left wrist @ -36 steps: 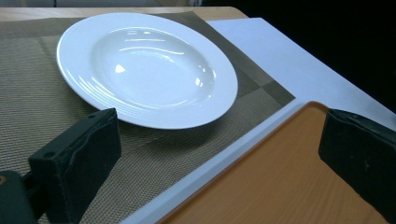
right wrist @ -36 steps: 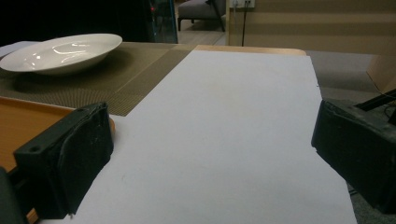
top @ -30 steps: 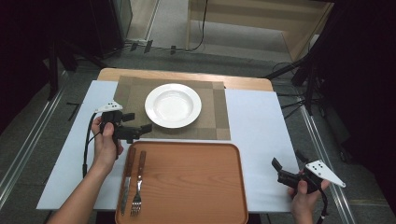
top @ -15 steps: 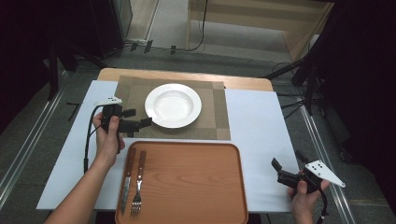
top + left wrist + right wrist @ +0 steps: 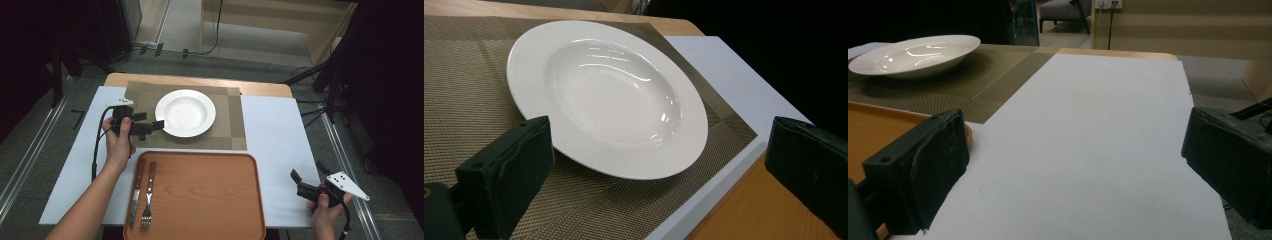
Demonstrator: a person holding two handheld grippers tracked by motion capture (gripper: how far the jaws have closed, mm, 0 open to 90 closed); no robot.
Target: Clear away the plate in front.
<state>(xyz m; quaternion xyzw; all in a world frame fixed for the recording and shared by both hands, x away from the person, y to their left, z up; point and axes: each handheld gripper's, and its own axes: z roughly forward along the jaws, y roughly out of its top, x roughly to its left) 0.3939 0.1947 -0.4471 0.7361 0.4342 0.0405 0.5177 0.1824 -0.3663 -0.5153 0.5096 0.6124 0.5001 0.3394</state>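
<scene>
A white deep plate (image 5: 185,112) sits on a brown woven placemat (image 5: 230,125) at the table's far middle. My left gripper (image 5: 150,121) is open just left of the plate's near-left rim, jaws pointing right, nothing between them. In the left gripper view the plate (image 5: 609,95) lies close ahead between the spread jaws of that gripper (image 5: 659,165). My right gripper (image 5: 309,171) is open and empty at the near right corner, low over the white sheet (image 5: 1098,140). From the right gripper view, the plate (image 5: 915,52) is far off at the left.
An orange tray (image 5: 200,195) lies at the near middle, with a knife (image 5: 136,192) and a fork (image 5: 148,197) side by side along its left edge. A white sheet (image 5: 280,140) covers the table. Dark floor, cables and stands surround the table.
My left gripper has moved right, closer to the plate's rim, still open. The right gripper has stayed where it was.
</scene>
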